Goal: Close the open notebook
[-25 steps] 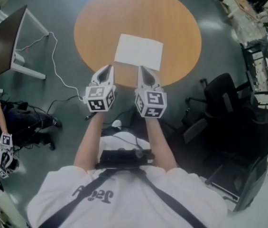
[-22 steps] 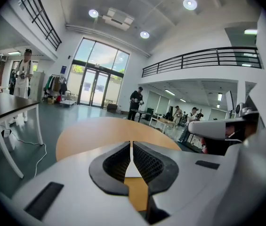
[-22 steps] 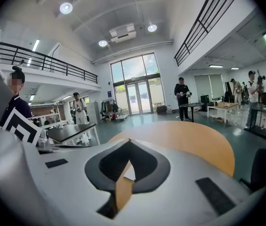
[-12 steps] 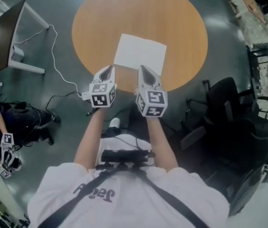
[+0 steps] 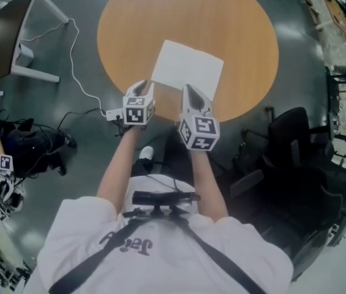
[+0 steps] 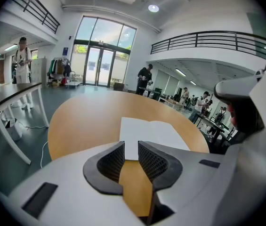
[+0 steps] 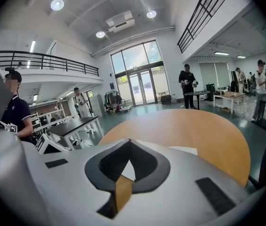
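The left hand-held gripper (image 5: 146, 84) has just spread its jaws, empty, near the notebook (image 5: 188, 70), likely to grasp a page. The right hand-held gripper (image 5: 188, 89) is pressed together.

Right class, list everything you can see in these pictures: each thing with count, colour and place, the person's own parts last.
table: one, round, orange-brown, middle of the floor
notebook: one, white pages, lying open on the table's near side
desk: one, dark top, white legs, upper left
cable: one, white, on the floor left of the table
office chairs: at least two, black, right of the table
people: several, dark clothes, in the hall beyond the table
left tongs: one, white with black pads, just been opening, nothing between them, near the notebook's near edge
right tongs: one, white with black pads, shut, empty
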